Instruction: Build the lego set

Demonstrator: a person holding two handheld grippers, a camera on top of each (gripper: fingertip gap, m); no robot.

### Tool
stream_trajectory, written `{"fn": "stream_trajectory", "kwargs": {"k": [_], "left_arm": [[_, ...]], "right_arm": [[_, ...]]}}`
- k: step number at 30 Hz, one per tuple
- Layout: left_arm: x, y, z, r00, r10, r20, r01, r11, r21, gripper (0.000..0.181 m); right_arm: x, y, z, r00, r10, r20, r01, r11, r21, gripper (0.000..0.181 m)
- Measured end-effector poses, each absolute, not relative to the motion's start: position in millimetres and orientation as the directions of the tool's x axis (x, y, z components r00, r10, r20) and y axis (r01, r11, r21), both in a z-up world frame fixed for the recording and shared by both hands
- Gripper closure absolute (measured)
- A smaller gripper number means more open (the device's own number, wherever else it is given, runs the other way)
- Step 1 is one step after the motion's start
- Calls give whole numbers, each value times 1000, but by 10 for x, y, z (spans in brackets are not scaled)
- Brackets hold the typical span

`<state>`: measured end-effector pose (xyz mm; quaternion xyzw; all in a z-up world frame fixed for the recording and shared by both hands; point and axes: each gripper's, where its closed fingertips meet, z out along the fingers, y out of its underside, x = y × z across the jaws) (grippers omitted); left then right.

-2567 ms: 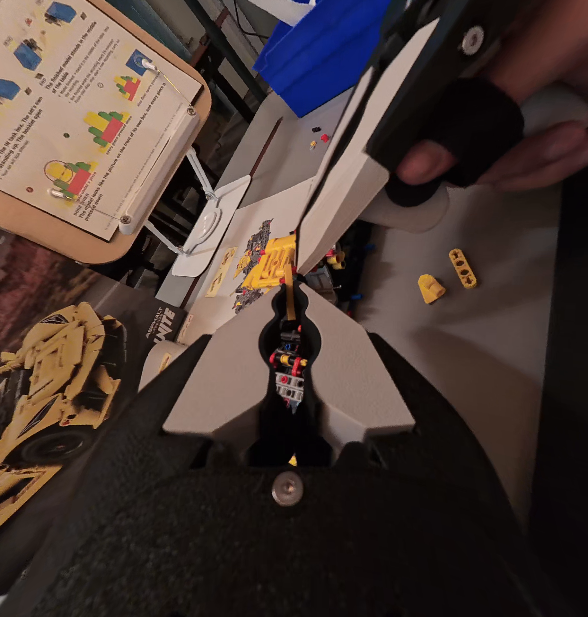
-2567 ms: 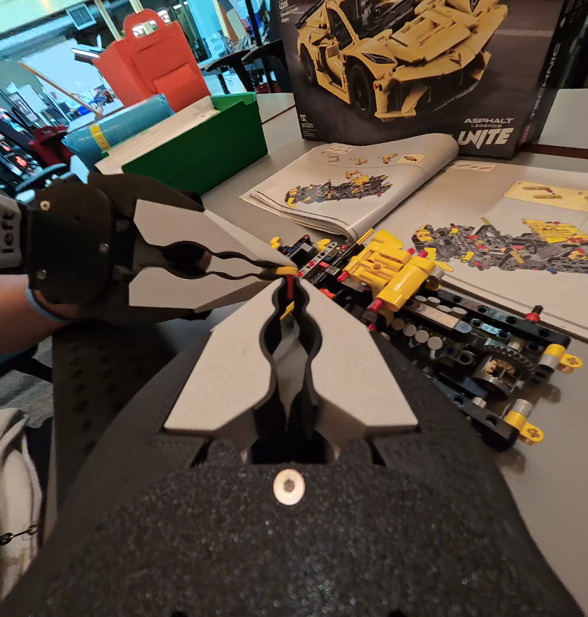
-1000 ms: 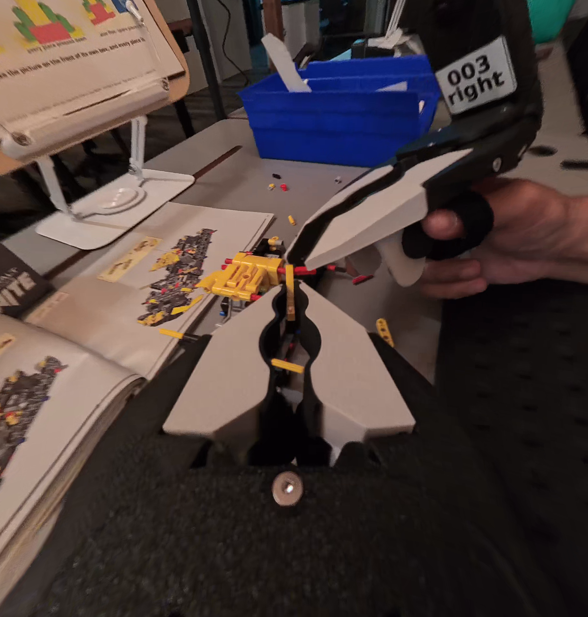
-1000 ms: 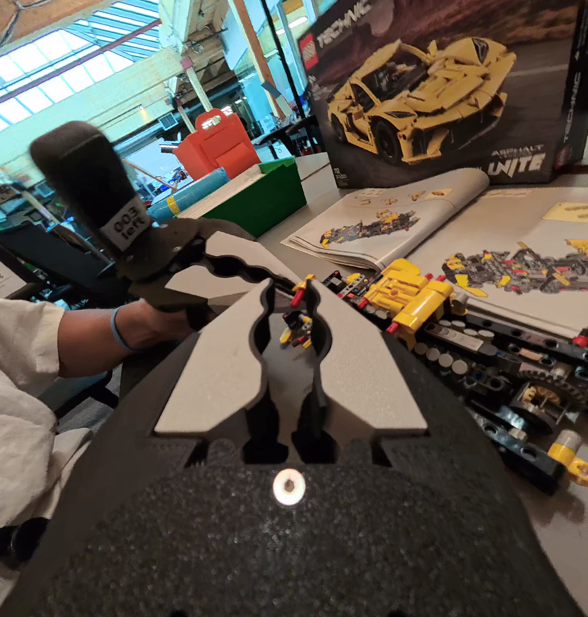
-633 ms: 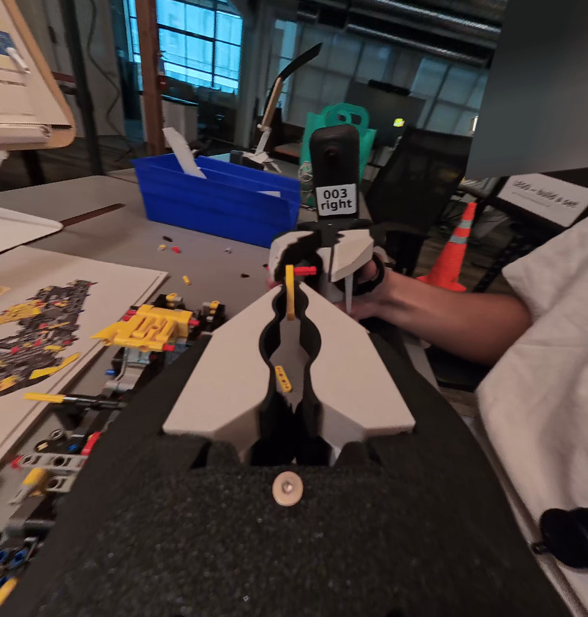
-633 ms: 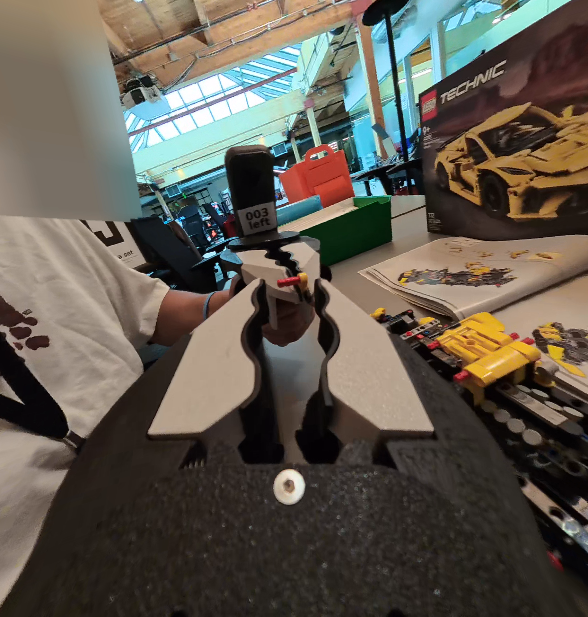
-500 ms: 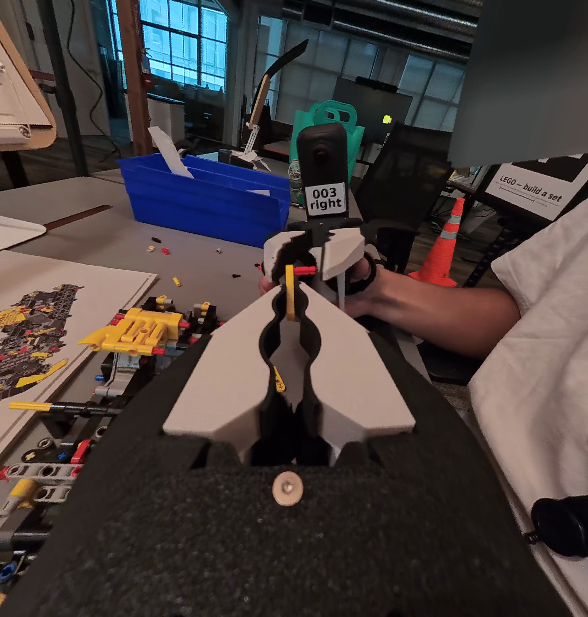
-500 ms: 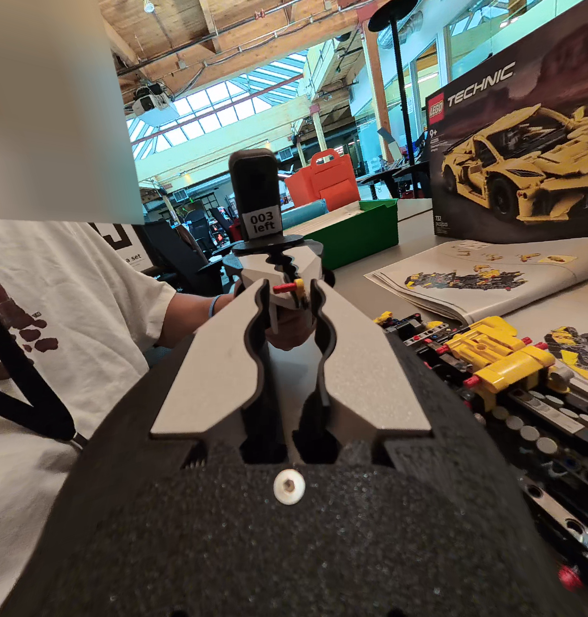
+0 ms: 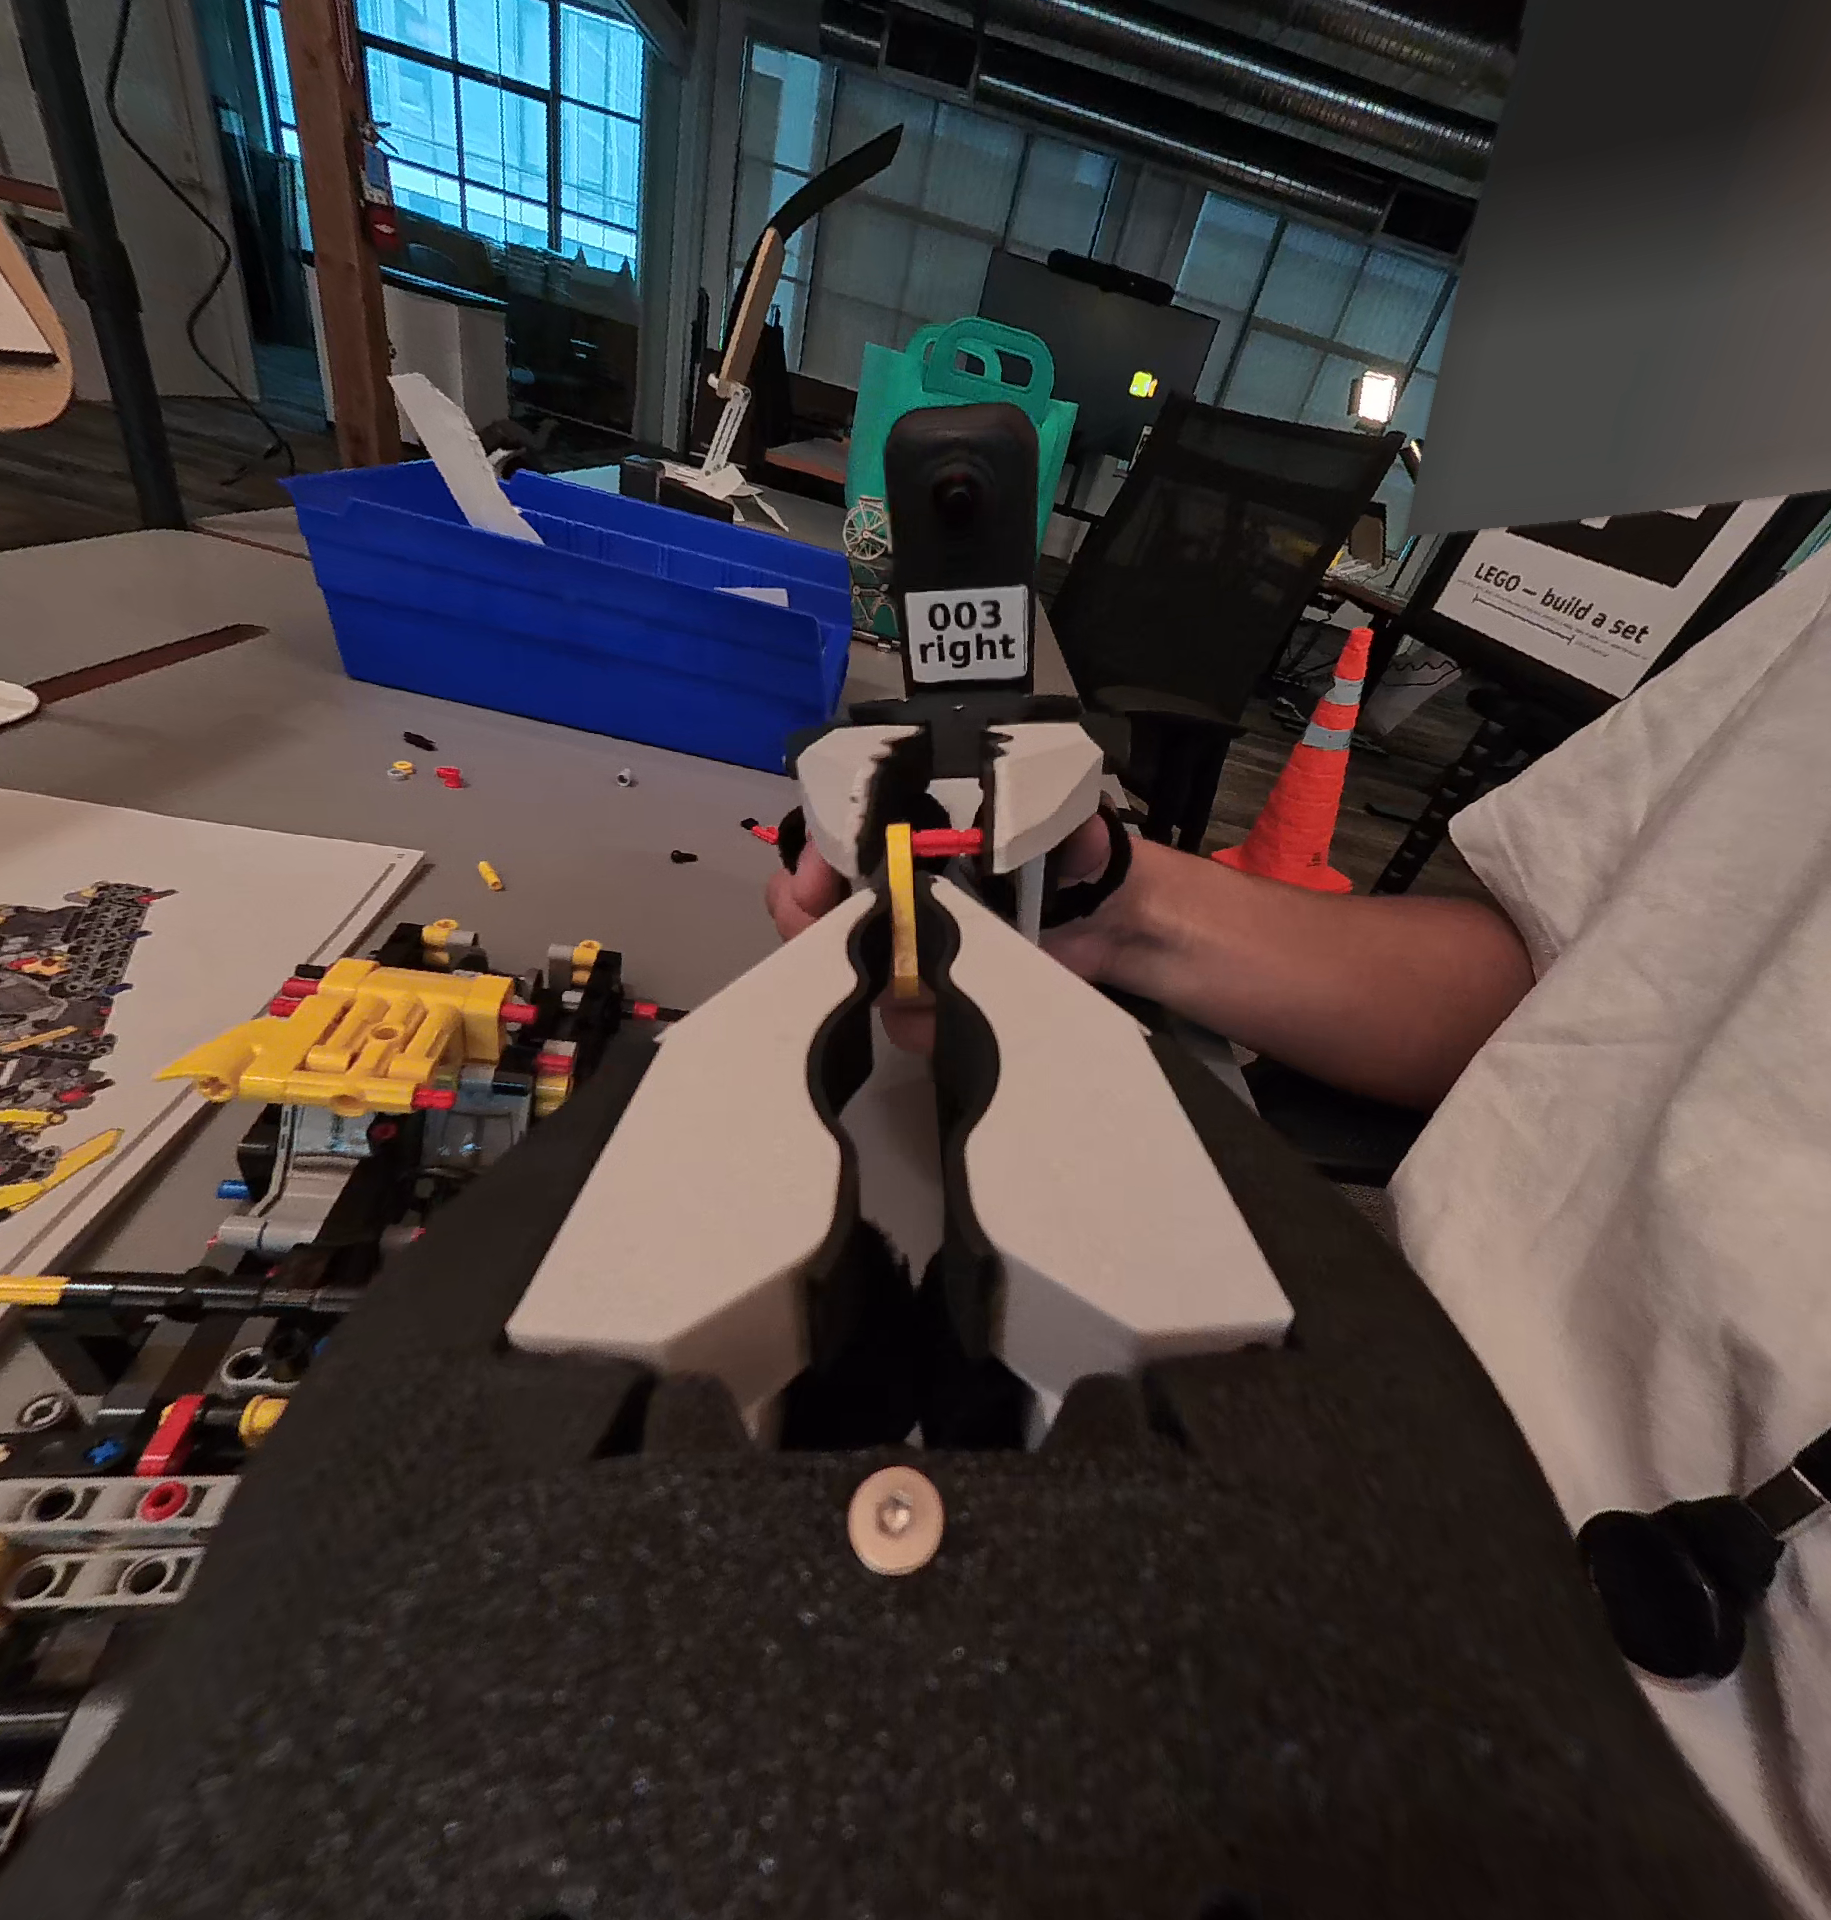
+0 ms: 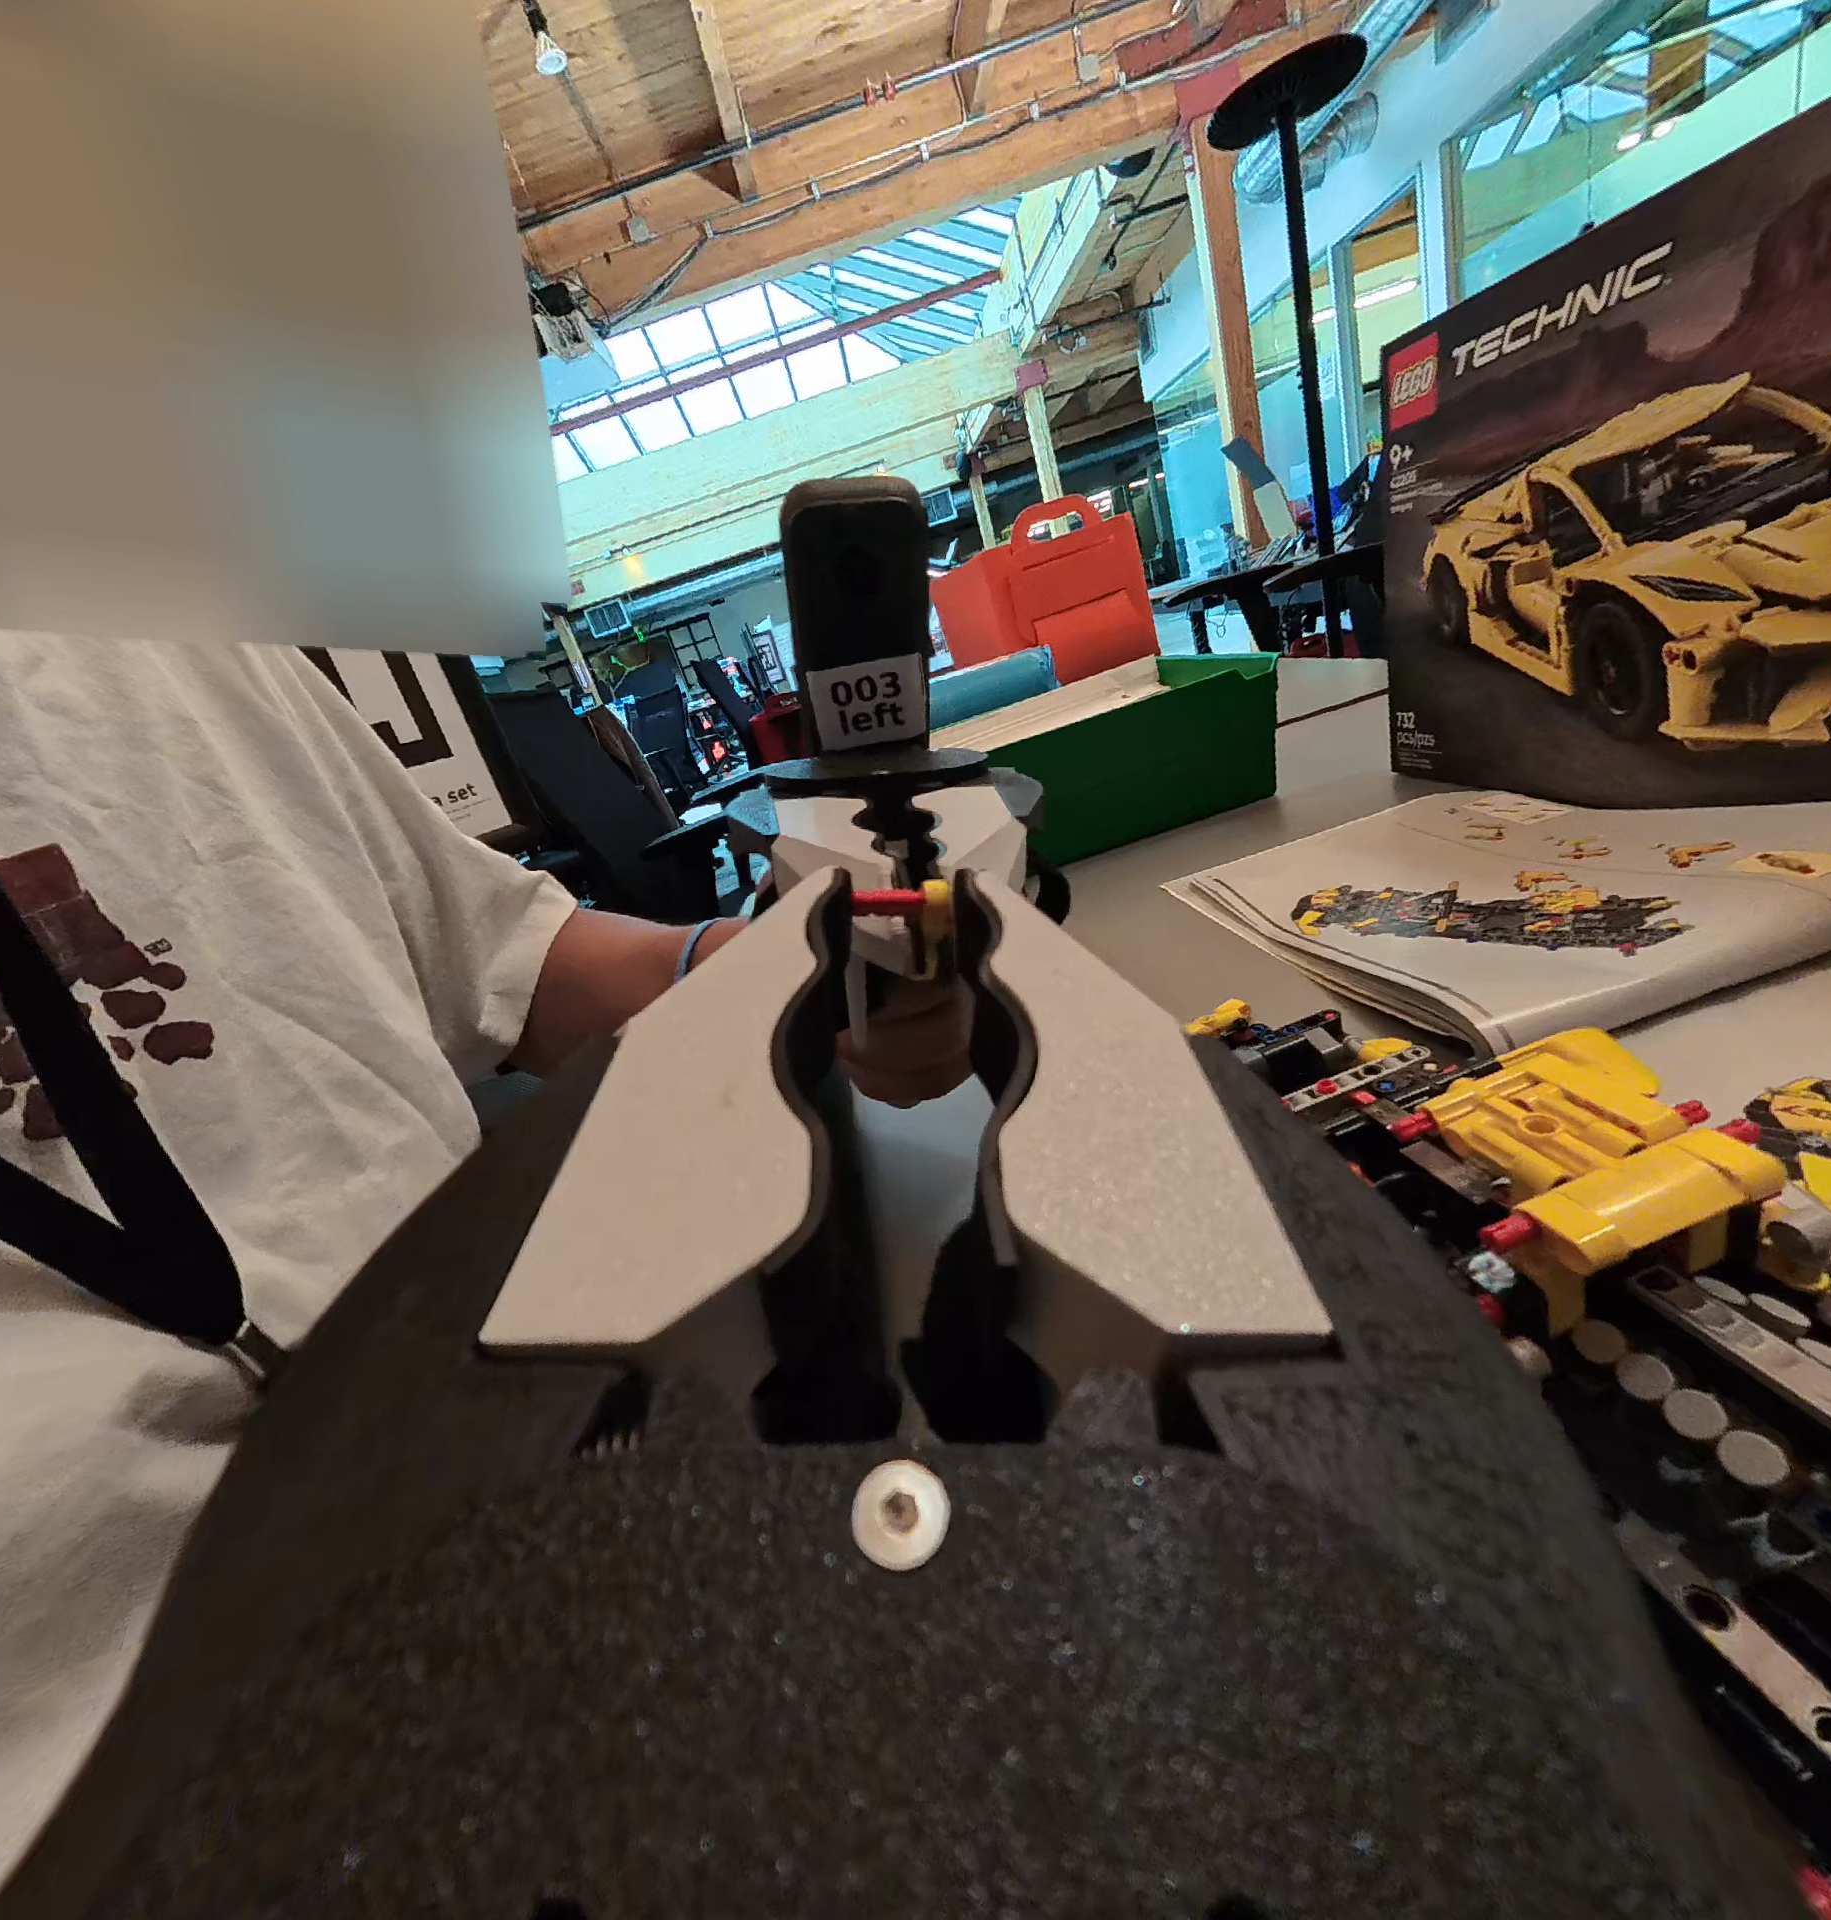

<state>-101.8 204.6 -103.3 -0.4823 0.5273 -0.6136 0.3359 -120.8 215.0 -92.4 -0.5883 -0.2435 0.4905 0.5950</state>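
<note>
Midair, off the worktop's near edge, left gripper point(image 9: 903, 909) pinched the yellow beam point(image 9: 902, 914); right gripper point(image 10: 895, 902) jaws stood spread around the red pin point(image 10: 883, 902) stuck in it. Best: pinch pin, push straight along its axis.

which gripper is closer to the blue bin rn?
Right. The right gripper is raised just in front of the blue bin, over the table edge. The left gripper faces it from farther back, clamping the yellow beam.
</note>
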Motion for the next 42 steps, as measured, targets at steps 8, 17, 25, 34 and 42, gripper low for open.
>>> {"fn": "stream_trajectory", "kwargs": {"k": [8,17,25,34,42], "left_arm": [[-1012,2057,-1073,-294,-932,213,-109,-189,-976,177],[-1022,2020,-1075,-311,-931,194,-104,-169,-980,178],[-1013,2065,-1039,-294,-933,208,-93,-188,-978,178],[-998,2403,-1184,-157,-928,338,-161,-313,-936,177],[-1051,2495,-1021,-194,-862,468,-81,-461,-884,178]], "right_arm": [[-1206,2152,-959,406,871,-275,-280,-168,-945,164],[-1216,2123,-981,393,878,-273,-247,-185,-951,165],[-1192,2154,-934,377,869,-321,-315,-205,-927,165],[-880,2386,-914,527,775,-349,-383,-150,-912,158],[-1008,2306,-890,477,814,-330,-373,-153,-915,159]]}}
